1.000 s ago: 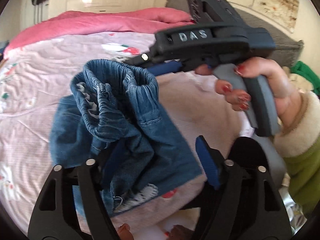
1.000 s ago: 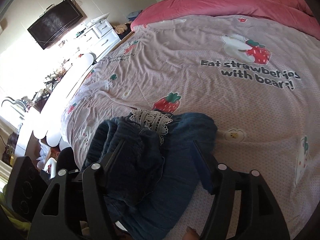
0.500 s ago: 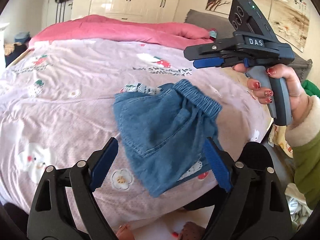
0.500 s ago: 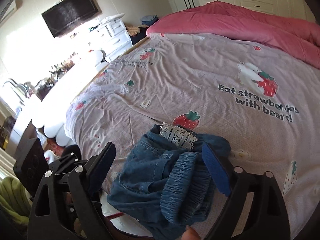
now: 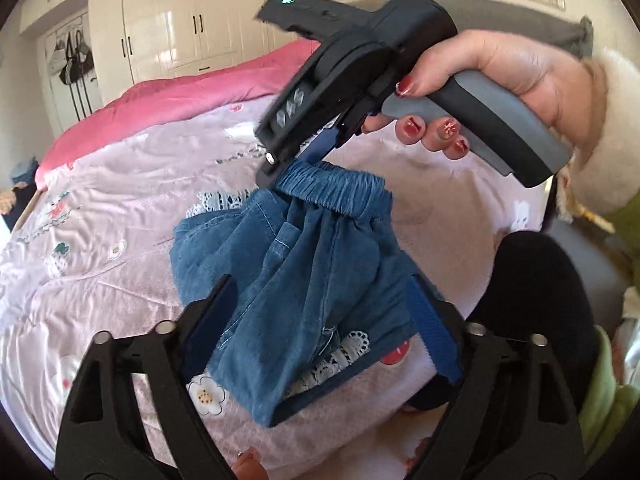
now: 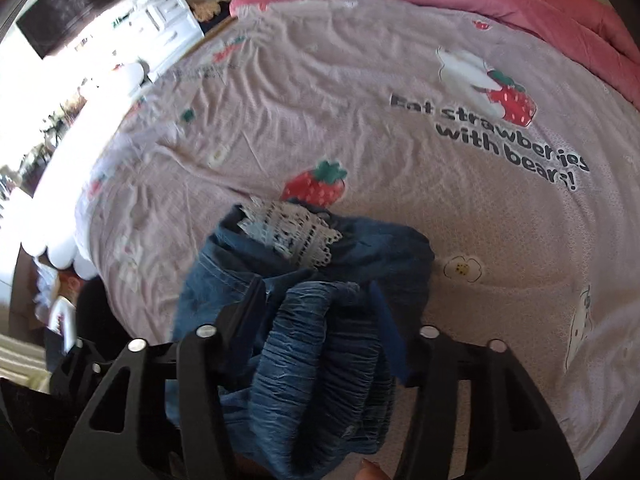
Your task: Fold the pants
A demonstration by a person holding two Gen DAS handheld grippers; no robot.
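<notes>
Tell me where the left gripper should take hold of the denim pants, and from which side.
Probably the lace-trimmed hem, the free edge nearest the left gripper. Come in from the near side, low over the bedspread, one finger above the cloth and one below. The right gripper has been closing around the gathered waistband, so the denim pants hang from there, leaving the hem end free.

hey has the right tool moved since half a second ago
Yes. The right tool has dropped from above the bed onto the pants waistband, closing.

Home bedrm, bed [image 6: 360, 92], wardrobe [image 5: 192, 20], wall TV [image 6: 72, 12]
</notes>
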